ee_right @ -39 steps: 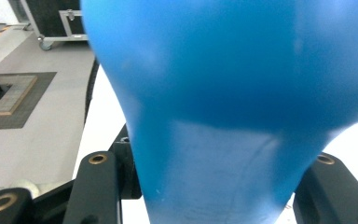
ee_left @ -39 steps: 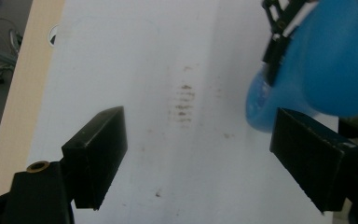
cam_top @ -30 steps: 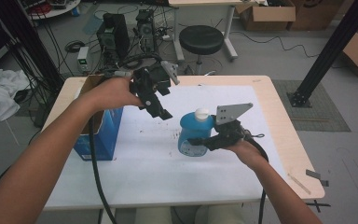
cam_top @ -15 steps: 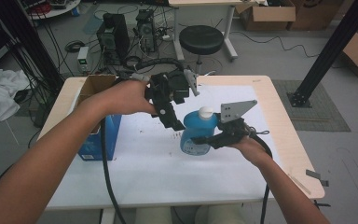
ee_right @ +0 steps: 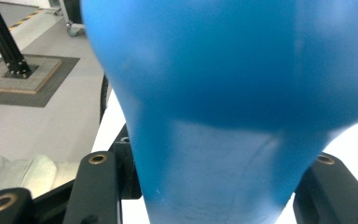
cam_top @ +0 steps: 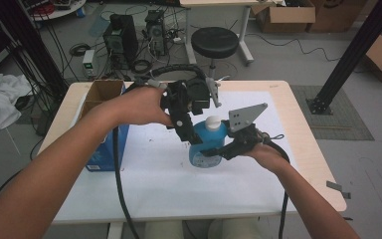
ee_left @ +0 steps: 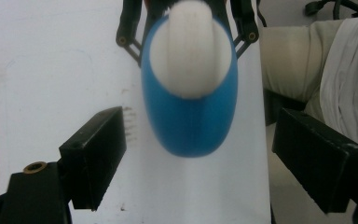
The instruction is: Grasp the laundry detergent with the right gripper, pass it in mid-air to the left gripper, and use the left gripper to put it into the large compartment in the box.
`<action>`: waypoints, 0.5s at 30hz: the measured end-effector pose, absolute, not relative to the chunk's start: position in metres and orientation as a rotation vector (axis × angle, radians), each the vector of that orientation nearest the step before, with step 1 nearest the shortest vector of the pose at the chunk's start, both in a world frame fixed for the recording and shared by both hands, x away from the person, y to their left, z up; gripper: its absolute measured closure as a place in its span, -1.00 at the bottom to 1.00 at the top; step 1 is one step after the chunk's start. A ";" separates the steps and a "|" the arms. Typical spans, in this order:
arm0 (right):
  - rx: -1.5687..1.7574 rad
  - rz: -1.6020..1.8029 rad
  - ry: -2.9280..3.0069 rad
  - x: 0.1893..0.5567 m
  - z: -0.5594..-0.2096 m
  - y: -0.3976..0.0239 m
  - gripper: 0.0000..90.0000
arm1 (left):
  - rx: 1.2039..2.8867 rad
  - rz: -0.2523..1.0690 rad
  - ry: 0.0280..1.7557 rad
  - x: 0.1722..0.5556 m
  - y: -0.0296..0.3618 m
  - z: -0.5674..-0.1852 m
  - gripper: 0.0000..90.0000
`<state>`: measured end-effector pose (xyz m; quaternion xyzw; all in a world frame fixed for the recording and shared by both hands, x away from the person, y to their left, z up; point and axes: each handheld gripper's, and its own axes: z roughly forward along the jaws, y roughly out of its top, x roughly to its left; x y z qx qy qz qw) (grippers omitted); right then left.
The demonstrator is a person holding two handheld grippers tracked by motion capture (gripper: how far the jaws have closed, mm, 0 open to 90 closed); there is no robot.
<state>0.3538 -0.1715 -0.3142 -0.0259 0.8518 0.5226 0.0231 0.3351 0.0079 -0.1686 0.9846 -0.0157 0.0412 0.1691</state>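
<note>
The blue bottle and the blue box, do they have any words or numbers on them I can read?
Bottle: plain blue, no words seen, also none in the gripper views.
Box: pale marks low on its blue side, too small and blurred to read.
Cardboard boxes on the floor: a dark mark, unreadable.
So nothing here can be read.
</note>
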 end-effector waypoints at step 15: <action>-0.071 1.587 2.654 0.353 -0.317 -0.161 0.01 | 2.825 0.136 -0.050 0.339 -0.004 -0.179 -0.60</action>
